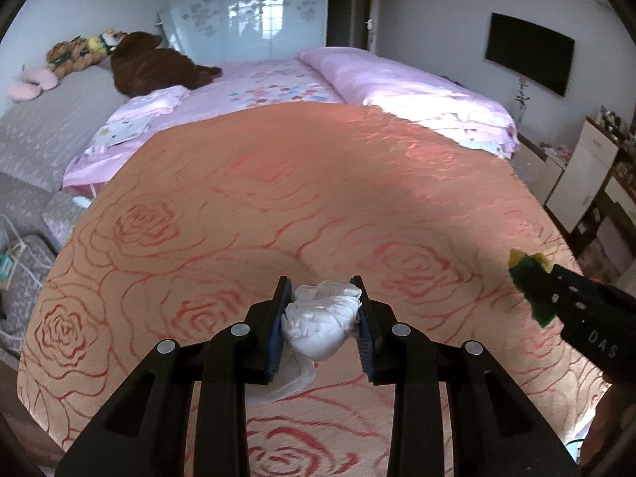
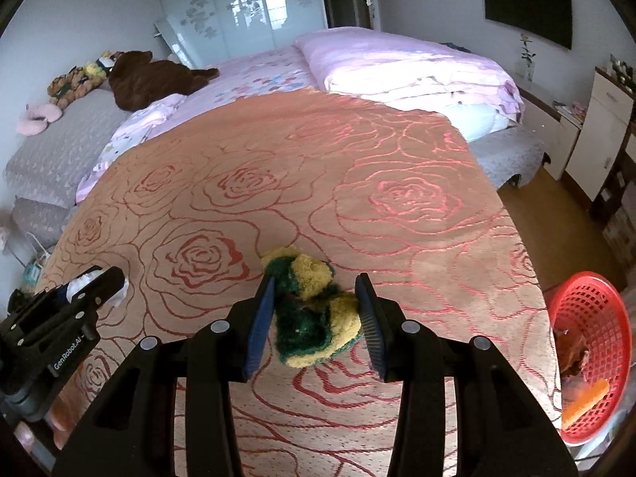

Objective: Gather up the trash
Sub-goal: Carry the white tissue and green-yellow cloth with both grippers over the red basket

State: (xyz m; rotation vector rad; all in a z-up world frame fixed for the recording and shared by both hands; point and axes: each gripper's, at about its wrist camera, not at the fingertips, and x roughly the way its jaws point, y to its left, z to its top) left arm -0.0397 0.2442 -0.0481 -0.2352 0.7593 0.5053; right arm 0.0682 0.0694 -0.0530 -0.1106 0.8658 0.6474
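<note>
The left gripper [image 1: 322, 314] is clamped on a crumpled white tissue [image 1: 318, 324], both blue-padded fingers pressed against its sides, with a loose tail of the paper hanging below them above the bedspread [image 1: 278, 198]; that bedspread is peach-coloured with a red rose pattern and covers the near end of the bed; the right gripper [image 2: 318, 314] grips a scrunched yellow and green scouring sponge [image 2: 312, 310], the wad squeezed between its two pads and bulging past the fingertips toward the far side; in the left wrist view the right gripper shows near the right edge of the bedspread with the sponge sticking out of its tip, and in the right wrist view the left gripper shows near the left edge with a bit of white tissue at its tip, so the two are well apart; a red plastic basket [image 2: 596, 306] stands just off the right edge of the bed, and it holds a brown scrap [image 2: 572, 351] and an orange piece [image 2: 586, 399]; beyond the bedspread lie a pink quilt [image 2: 405, 67], folded toward the far right corner of the bed, and a brown plush toy [image 2: 151, 77] at the far left.
</note>
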